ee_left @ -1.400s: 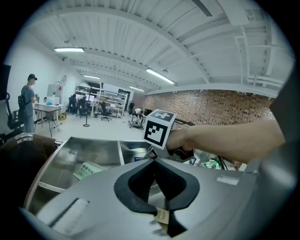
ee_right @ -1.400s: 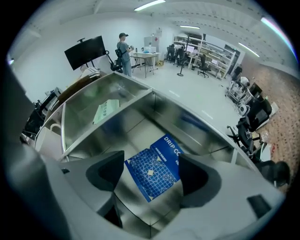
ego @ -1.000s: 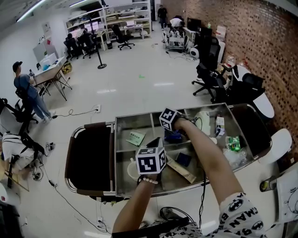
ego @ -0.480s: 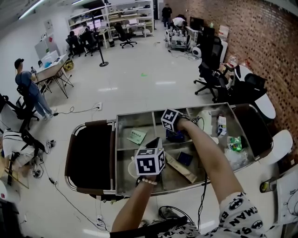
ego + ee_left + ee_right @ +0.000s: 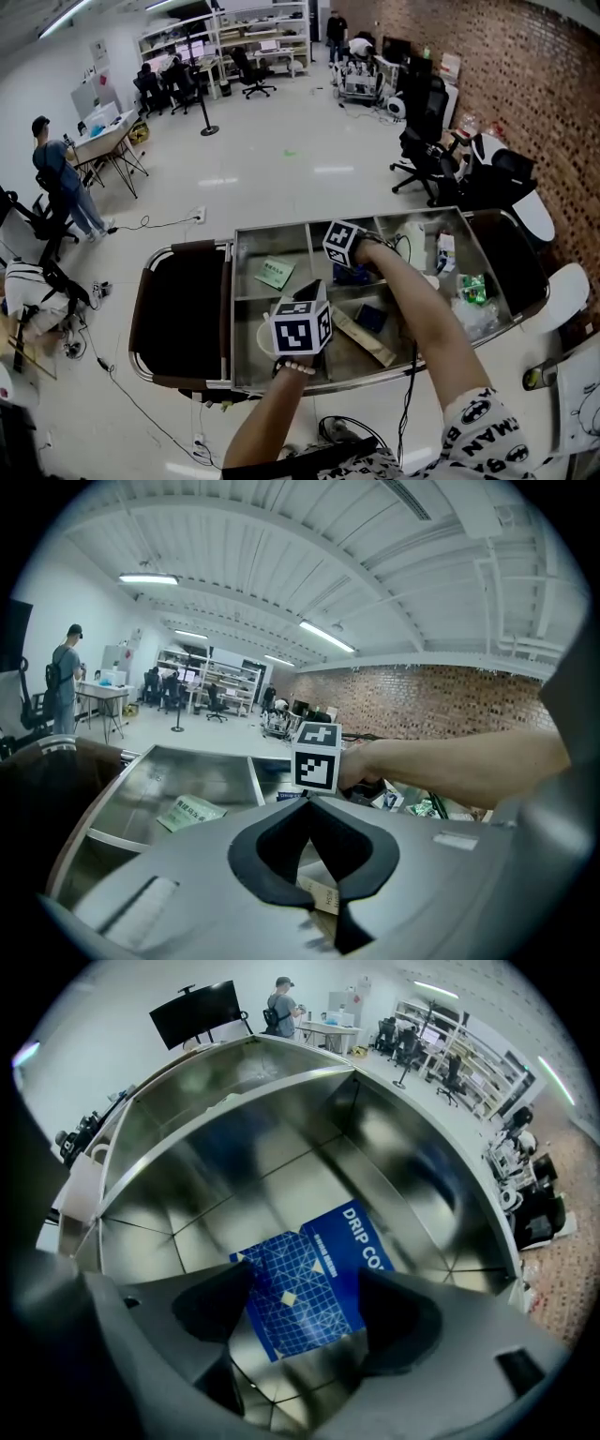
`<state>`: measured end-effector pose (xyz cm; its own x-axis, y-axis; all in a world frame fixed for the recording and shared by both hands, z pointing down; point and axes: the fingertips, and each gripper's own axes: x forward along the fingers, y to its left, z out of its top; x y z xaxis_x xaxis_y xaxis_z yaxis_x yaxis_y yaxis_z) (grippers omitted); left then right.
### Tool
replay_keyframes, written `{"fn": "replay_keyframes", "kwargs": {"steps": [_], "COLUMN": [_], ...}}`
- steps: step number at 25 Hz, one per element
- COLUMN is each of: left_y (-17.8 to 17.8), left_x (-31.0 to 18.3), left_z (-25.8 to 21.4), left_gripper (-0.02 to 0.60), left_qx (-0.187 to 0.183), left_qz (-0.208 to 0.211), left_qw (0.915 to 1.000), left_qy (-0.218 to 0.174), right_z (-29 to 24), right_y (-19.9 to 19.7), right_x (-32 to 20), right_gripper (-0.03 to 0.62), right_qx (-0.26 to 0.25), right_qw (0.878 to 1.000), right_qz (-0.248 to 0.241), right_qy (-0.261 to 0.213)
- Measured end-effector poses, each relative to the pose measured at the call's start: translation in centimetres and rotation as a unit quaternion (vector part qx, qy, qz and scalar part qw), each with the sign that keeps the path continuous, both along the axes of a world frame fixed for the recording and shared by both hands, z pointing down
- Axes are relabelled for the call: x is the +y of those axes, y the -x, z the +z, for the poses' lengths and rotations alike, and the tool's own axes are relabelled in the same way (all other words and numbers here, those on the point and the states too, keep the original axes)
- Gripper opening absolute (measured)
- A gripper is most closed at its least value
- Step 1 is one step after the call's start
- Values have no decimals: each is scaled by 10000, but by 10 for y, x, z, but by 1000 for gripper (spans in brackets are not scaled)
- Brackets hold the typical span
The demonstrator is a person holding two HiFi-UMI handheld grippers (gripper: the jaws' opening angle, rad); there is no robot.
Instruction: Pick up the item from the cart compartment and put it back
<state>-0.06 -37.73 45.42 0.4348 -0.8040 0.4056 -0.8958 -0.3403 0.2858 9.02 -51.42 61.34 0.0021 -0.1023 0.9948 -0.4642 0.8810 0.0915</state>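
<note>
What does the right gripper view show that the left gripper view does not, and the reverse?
Only the right gripper view: the blue packet with its white lettering, flat on the compartment floor between the opening jaws of the right gripper, not pressed. Only the left gripper view: that gripper's marker cube, the person's forearm, a green leaflet, a brick wall. Both: the steel cart and a person standing by a desk.
</note>
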Motion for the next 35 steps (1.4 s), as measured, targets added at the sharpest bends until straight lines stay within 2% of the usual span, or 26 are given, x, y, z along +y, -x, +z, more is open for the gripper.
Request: {"fn": "replay_keyframes", "kwargs": {"steps": [1,4,10,12,14,16,19,23,29,35], "left_y": [0,1,7,10,11,10,7,8,9,13], "left_x": [0,1,0,-2,-3,-2,-1,-2,-2,2], "left_z": [1,4,6,5,5,5,5,2,-9,-21], "left_gripper": [0,0,0,0,0,0,0,0,0,0], "left_qx": [4,25,57,67,78,79,63,64,29,-54], "left_qz": [-2,-18,-109,-141,-169,-170,-140,-131,-173,-115], "left_qw": [10000,10000,9999,9999,9998,9998,9999,9999,9997,9986], "left_qy": [9,14,33,25,29,35,21,-20,-192,-510], "right_z": [1,4,10,6,3,0,-9,-47,-112,-184], "right_y": [-2,-6,-4,-1,4,5,9,25,33,27], "right_x": [-3,-9,-3,0,4,6,8,10,29,62], "right_gripper": [407,463,422,379,259,199,144,127,126,126], "right_qx": [23,34,-36,-20,6,88,-39,-696,-1739,-2549], "right_qw": [10000,9999,9990,9992,9996,9997,9994,9954,9742,9378], "right_qz": [-31,31,248,152,-17,-192,-322,-272,-22,125], "right_qy": [-81,-107,364,380,294,101,-127,-597,-1442,-2354]}}
